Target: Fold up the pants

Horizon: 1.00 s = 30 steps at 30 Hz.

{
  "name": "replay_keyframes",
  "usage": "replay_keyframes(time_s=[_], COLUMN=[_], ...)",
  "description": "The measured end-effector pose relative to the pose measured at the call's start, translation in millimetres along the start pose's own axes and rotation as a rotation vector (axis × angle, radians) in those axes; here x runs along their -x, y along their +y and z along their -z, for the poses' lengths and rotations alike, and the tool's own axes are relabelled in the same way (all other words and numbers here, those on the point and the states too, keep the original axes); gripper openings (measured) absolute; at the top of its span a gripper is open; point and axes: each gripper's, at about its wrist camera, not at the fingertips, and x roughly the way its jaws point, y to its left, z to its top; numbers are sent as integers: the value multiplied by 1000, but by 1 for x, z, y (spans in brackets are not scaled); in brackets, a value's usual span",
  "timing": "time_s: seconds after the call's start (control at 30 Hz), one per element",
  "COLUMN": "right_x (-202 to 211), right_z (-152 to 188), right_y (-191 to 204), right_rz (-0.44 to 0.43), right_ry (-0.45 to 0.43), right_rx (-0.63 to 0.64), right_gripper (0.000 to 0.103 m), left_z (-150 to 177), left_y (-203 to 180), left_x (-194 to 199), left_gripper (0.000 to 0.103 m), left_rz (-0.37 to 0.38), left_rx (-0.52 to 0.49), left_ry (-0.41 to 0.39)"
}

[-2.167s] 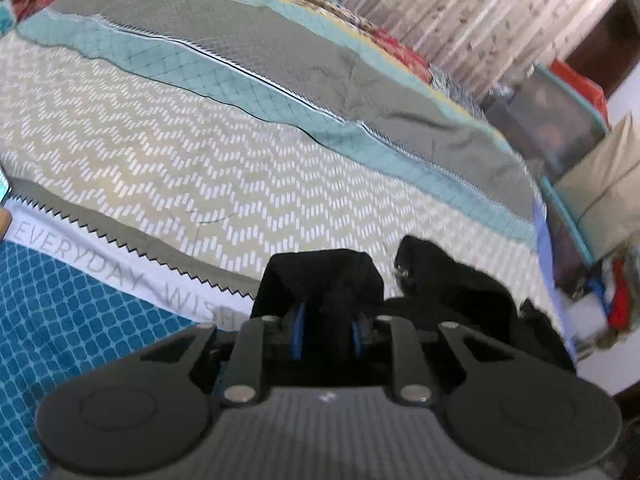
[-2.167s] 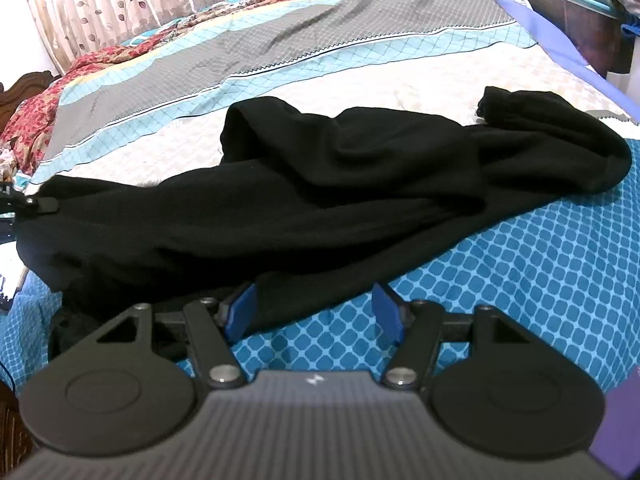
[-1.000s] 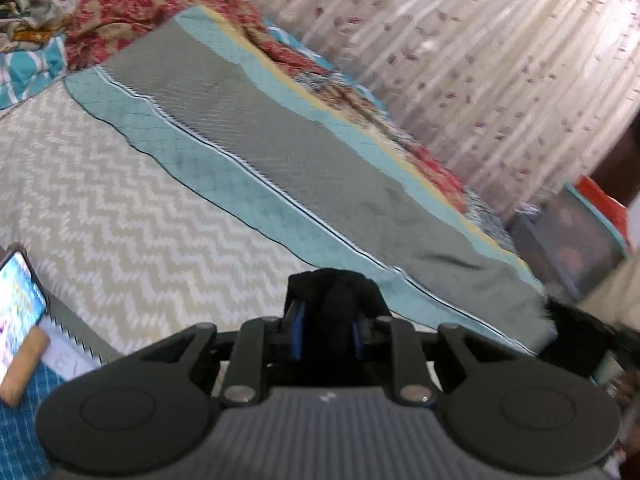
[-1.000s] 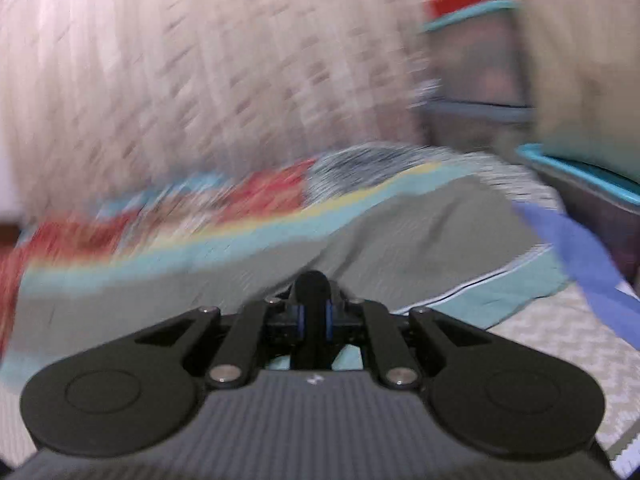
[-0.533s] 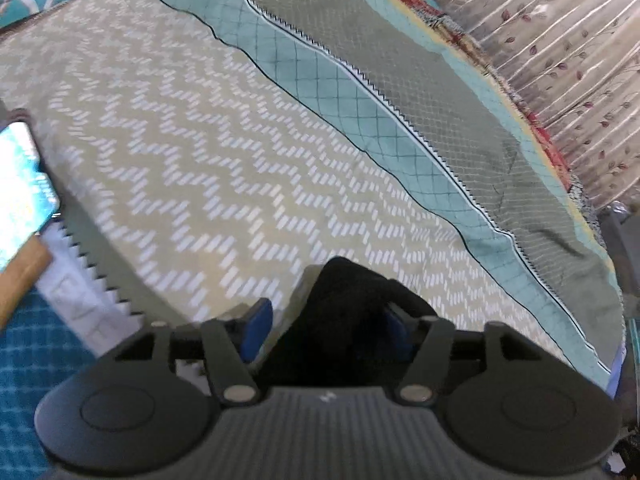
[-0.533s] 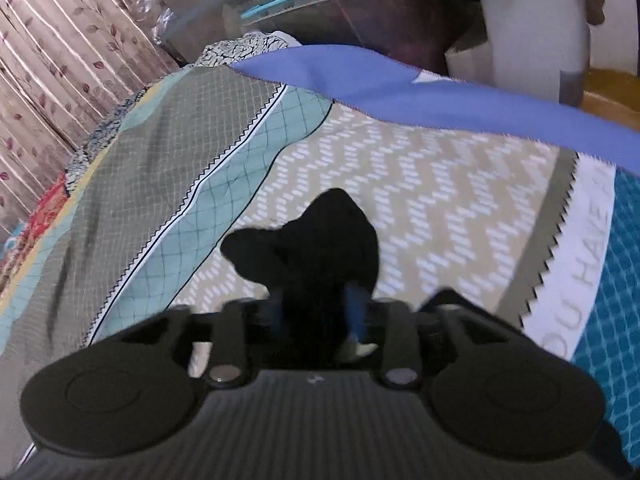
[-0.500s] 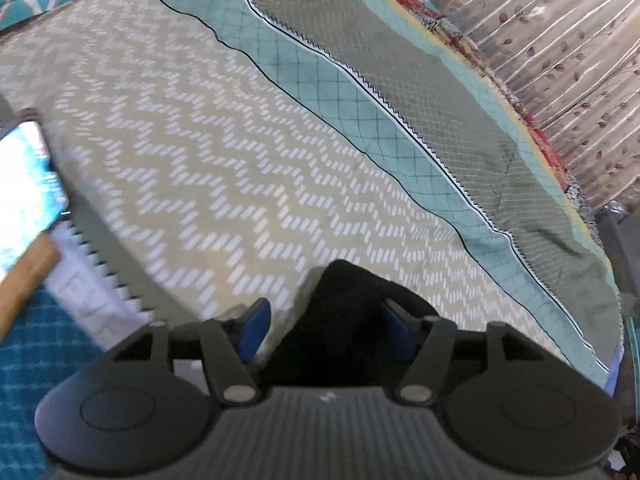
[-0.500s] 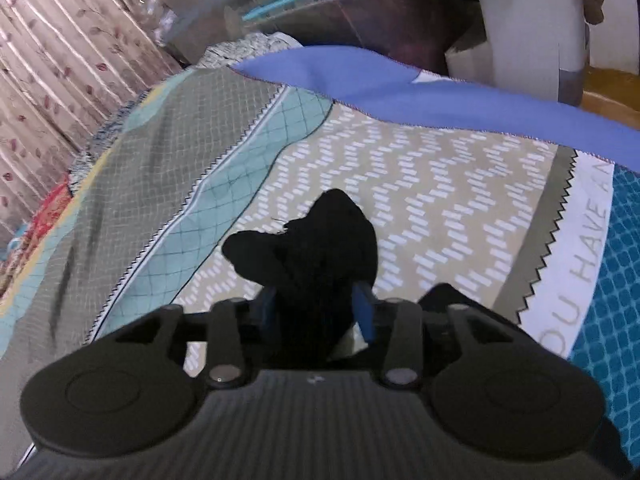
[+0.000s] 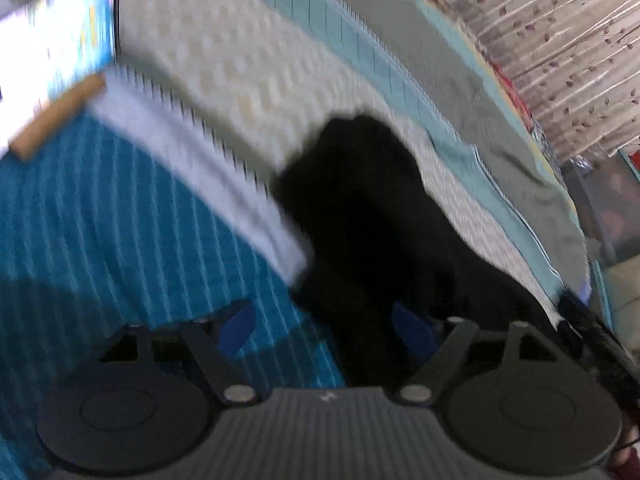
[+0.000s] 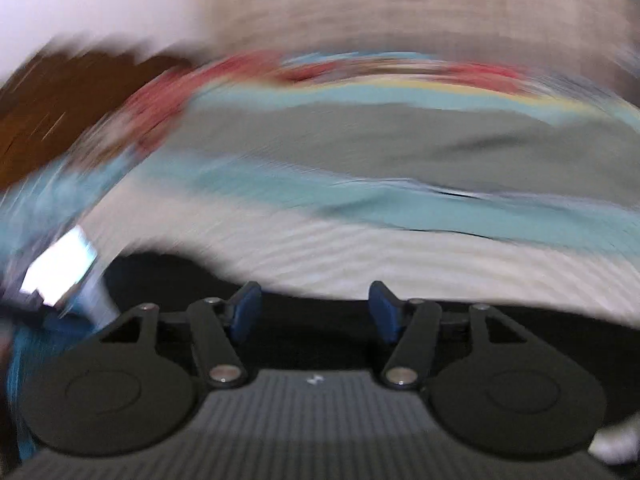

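two close wrist views, shared bedspread

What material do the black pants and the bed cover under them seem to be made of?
Black pants: likely soft, thick knit or fleece, matte; they slump in rounded folds and show no shine. Bed cover: likely printed woven cotton, matte; flat bands of pattern, small creases. Blur leaves both uncertain.

Black pants fill the bedspread ahead; phone lies left.
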Motion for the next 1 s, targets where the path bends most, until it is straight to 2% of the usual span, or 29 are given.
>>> replay_keyframes(time_s=[0.07, 0.1, 0.17, 0.23, 0.27, 0.3, 0.33, 0.37, 0.47, 0.57, 0.63, 0.67, 0.7, 0.73, 0.77, 0.83, 0.87, 0.93, 1.0], right_x=[-20, -28, -45, -63, -76, -84, -91, -95, -86, -88, -100, -110, -120, -126, -128, -115, -107, -102, -83], right_z=[-2, -5, -11, -19, -23, -25, -27, -29, -59, -109, -133, -140, -144, -145, -144, -140, -135, -134, -111], right_y=[34, 48, 61, 64, 60, 64, 58, 53, 50, 42, 39, 36, 35, 38, 41, 58, 64, 89, 107], right_rz=[-47, -75, -115, -127, -136, -143, -141, -106, 16, 171, 299, 366, 419, 463, 479, 390, 337, 238, 113], right_ry=[26, 47, 90, 120, 140, 172, 208, 206, 87, -9, -36, -20, 19, 60, 84, 71, 61, 77, 119], right_rx=[190, 258, 322, 322, 323, 333, 338, 343, 341, 276, 251, 251, 246, 230, 204, 146, 124, 102, 75], right_gripper=[78, 78, 78, 76, 69, 38, 18, 13, 12, 12, 13, 19, 37, 46, 49, 49, 50, 57, 70], left_z=[7, 8, 9, 9, 9, 9, 9, 8, 11, 22, 38, 49, 62, 73, 86, 104, 106, 99, 87], left_y=[-1, -4, -9, -14, -16, -16, -15, -12, -11, -7, -5, -3, -1, 1, 3, 7, 9, 16, 19], left_x=[-8, -10, -14, -23, -29, -35, -40, -41, -28, -1, 23, 36, 46, 51, 55, 56, 54, 55, 57], left_gripper=[82, 88, 89, 72, 46, 19, 15, 14, 12, 11, 11, 11, 12, 12, 13, 18, 29, 41, 69], left_rz=[24, 34, 70, 74, 61, 46, 33, 38, 39, 42, 39, 29, 15, 1, -17, -45, -41, 3, 15], left_rx=[15, 12, 6, -5, -21, -35, -31, -15, -40, -65, -106, -135, -163, -183, -198, -204, -196, -158, -123], left_ry=[19, 13, 7, -1, -4, 0, 15, 21, -5, -25, -54, -69, -80, -85, -79, -47, -29, -26, -51])
